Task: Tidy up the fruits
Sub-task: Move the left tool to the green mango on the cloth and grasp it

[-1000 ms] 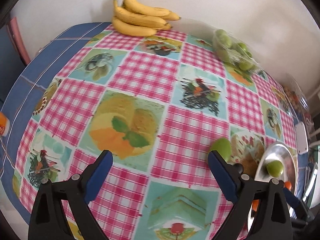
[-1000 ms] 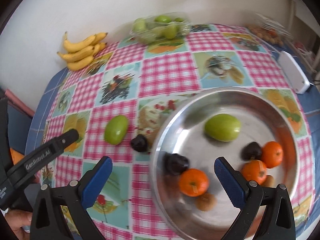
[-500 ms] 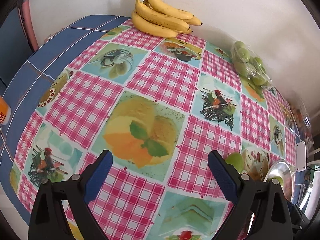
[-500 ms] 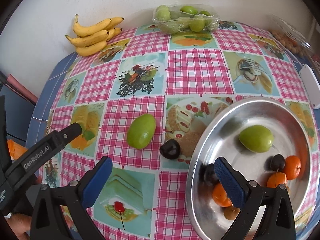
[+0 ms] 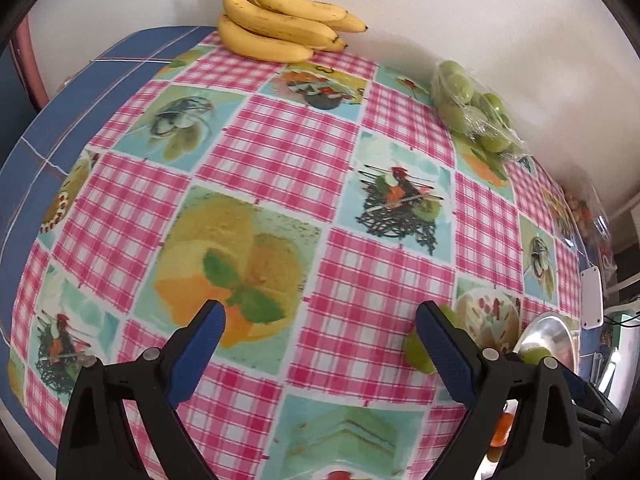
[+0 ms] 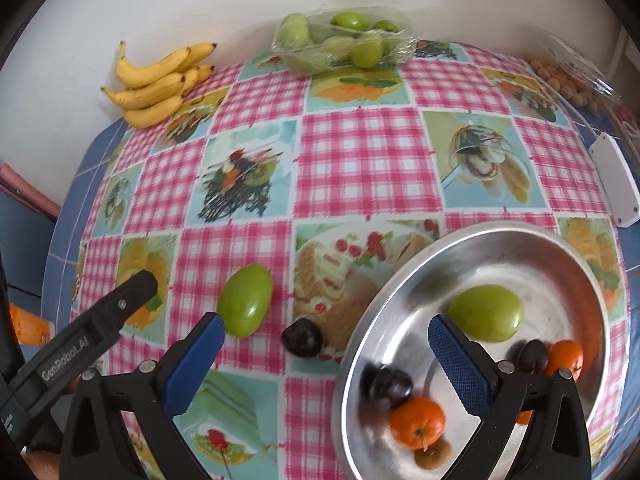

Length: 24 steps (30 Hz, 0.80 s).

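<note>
A steel bowl [image 6: 592, 280] at the front right holds a green mango [image 6: 486, 312], oranges [image 6: 418, 422], dark plums [image 6: 390, 386] and a brown fruit. A loose green mango [image 6: 245, 305] and a dark plum [image 6: 302, 337] lie on the tablecloth left of the bowl. My right gripper [image 6: 324, 350] is open and empty, just above the plum and the bowl's near rim. My left gripper [image 5: 320, 334] is open and empty over the cloth; the loose mango [image 5: 416, 350] shows behind its right finger. The bowl [image 5: 548, 328] shows at the right edge.
Bananas [image 6: 160, 80] lie at the back left by the wall, also in the left wrist view [image 5: 280, 26]. A clear pack of green fruit [image 6: 340, 42] sits at the back. A bag of small fruit [image 6: 572, 76] and a white box [image 6: 614, 178] lie at the right.
The right gripper has shifted right and forward, so the loose mango and plum sit closer between its fingers. The left gripper's view has swung slightly; bananas appear nearer.
</note>
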### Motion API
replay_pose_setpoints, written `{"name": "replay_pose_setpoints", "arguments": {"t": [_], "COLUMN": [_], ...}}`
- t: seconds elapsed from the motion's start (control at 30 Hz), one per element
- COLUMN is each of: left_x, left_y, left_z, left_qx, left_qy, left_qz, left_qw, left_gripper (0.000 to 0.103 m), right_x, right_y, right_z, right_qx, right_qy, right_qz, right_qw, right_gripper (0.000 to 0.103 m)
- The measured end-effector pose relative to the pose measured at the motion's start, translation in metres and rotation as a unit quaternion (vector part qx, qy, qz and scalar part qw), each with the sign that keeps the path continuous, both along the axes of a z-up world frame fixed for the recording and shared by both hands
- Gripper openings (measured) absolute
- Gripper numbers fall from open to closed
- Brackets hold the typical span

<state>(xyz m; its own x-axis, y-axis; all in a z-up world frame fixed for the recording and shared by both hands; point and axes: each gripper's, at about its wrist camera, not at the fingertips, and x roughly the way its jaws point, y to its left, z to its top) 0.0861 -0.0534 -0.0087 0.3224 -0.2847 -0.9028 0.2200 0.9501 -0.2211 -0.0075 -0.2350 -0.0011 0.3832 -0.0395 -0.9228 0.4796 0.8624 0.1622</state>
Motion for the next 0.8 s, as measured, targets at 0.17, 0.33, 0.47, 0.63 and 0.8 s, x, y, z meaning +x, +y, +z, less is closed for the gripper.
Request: {"name": "replay_pose_setpoints", "arguments": {"t": [0.17, 0.33, 0.47, 0.63, 0.8], "left_x": [0.002, 0.006, 0.008, 0.006, 0.003], "left_y": [-0.021, -0.032, -0.04, -0.043, -0.046], "left_z": [-0.003, -0.007, -0.01, -0.012, -0.011], "left_qx": [0.007, 0.003, 0.006, -0.009, -0.021], "left_qy": [0.007, 0.015, 0.021, 0.028, 0.03], "left_qz": [-0.023, -0.025, -0.031, -0.043, -0.052], "left_qw": [0.9997, 0.9996, 0.9993, 0.9987, 0.998], "left_gripper": [0.095, 0.095, 0.095, 0.095, 0.094], "right_x": [0.001, -0.001, 0.0, -0.004, -0.008], "right_y": [-0.014, -0.025, -0.032, -0.037, -0.04], "right_z": [0.0, -0.001, -0.005, -0.008, -0.007], "right_qx": [0.003, 0.01, 0.007, 0.005, 0.003], "right_qy": [0.0, 0.002, 0.012, 0.025, 0.028], "right_qz": [-0.018, -0.037, -0.044, -0.052, -0.058], "right_qw": [1.0, 0.999, 0.999, 0.998, 0.998], "right_gripper": [0.103, 0.103, 0.103, 0.103, 0.103]}}
